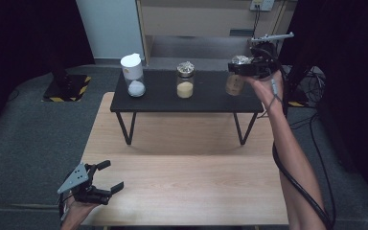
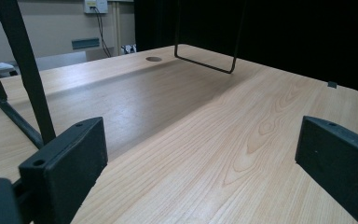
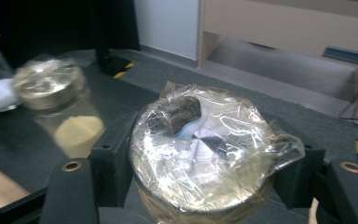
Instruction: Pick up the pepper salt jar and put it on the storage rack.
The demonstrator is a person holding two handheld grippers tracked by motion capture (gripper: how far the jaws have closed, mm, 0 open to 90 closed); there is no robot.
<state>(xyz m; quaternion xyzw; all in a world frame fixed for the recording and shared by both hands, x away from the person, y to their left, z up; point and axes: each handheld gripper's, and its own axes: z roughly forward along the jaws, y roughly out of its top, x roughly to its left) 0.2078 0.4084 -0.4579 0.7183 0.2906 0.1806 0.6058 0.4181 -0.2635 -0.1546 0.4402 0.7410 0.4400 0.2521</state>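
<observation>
High view first: my right claw is clamped on the plastic-wrapped lid end of a jar at the right end of the black shelf, with the middle jar of yellow powder and a white-capped jar further along to its left. Right gripper view looks straight down on my jar's crinkled wrap, both jaws pressed against the sides just under the rim. I cannot tell whether its base rests on the shelf or hangs just above it.

To do this well, I judge I should keep the squeeze steady, since wrap over glass is likely slippery, and hold the jar upright so the contents don't shift. I'd lift clear of the shelf edge before bringing it toward the wooden table, steering away from the middle jar.

My left claw waits wide and empty over the table's near left corner.
</observation>
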